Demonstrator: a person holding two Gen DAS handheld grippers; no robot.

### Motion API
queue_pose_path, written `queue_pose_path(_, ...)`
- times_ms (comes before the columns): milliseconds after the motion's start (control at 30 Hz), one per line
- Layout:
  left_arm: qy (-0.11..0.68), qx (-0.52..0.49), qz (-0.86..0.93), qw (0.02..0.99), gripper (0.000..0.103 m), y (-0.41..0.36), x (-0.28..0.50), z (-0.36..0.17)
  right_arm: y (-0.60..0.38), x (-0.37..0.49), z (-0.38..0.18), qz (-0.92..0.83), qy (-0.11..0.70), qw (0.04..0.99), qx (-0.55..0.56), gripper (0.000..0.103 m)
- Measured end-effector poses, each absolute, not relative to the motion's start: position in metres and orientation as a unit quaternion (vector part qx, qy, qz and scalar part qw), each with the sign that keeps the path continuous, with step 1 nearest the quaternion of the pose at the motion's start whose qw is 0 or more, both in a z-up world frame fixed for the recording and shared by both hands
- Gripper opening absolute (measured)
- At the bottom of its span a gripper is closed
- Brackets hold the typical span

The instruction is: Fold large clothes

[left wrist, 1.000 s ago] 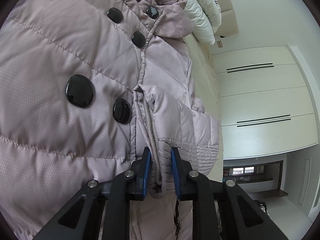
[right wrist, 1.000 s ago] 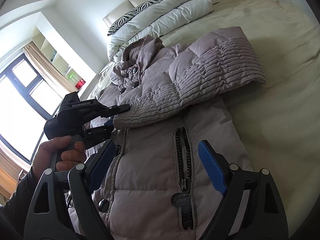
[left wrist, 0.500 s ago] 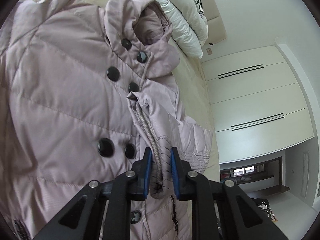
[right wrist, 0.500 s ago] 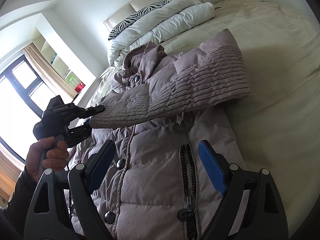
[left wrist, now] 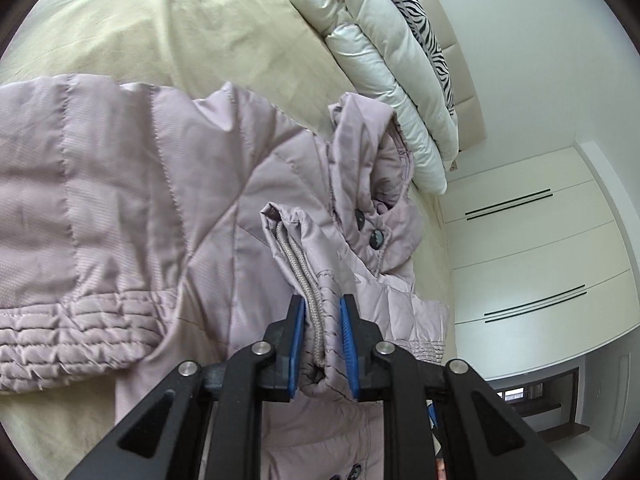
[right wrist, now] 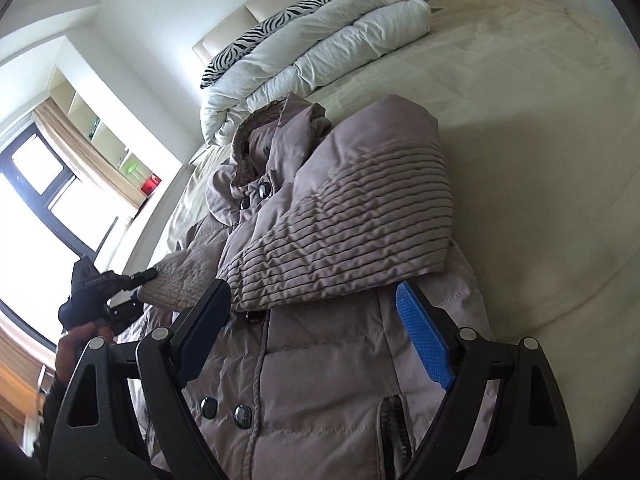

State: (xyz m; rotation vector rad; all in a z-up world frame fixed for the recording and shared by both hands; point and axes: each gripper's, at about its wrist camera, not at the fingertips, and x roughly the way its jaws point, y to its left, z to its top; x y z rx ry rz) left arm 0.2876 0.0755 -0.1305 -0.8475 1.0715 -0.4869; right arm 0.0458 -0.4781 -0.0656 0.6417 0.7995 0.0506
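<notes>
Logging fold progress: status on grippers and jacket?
Left gripper shut on ribbed sleeve cuff. Right gripper open, empty. Mauve quilted puffer jacket on cream bed. Nothing in the way.

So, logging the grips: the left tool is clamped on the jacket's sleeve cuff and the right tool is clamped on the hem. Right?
Not quite. The left tool is clamped on the sleeve cuff, but the right tool is open over the jacket, holding nothing, as the right wrist view shows.

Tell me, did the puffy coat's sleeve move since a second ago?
Yes. The sleeve cuff, pinched in the left hand-held gripper, has been pulled across the coat front toward the window side, away from the bare bed.
</notes>
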Motion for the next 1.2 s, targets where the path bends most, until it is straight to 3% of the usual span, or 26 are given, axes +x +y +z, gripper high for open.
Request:
queue_pose_path(233, 0.469, -0.412, -0.201, 0.755, 0.02, 0.107, 0.294, -0.137, -0.495, 0.067, -0.13, 0.046, 0.411, 0.762, 0.499, 0.085)
queue_pose_path(533, 0.434, -0.425, -0.18, 0.773, 0.02, 0.135, 0.304, -0.123, -0.497, 0.117, -0.167, 0.071, 0.352, 0.707, 0.609, 0.085)
queue_pose_path(933, 0.462, -0.408, -0.183, 0.766, 0.017, 0.112, 0.301, -0.147, -0.538, 0.13, -0.149, -0.014, 0.262, 0.75, 0.608, 0.085)
queue_pose_path(1000, 0.464, -0.404, -0.18, 0.767, 0.018, 0.107, 0.301, -0.151, -0.551, 0.129, -0.16, -0.019, 0.272, 0.738, 0.617, 0.082)
queue_pose_path(1067, 0.466, -0.4, -0.176, 0.77, 0.018, 0.106, 0.301, -0.152, -0.553, 0.13, -0.165, -0.022, 0.284, 0.737, 0.613, 0.072)
queue_pose_path(1200, 0.468, -0.388, -0.175, 0.774, 0.018, 0.108, 0.295, -0.148, -0.559, 0.117, -0.16, -0.021, 0.297, 0.747, 0.594, 0.072)
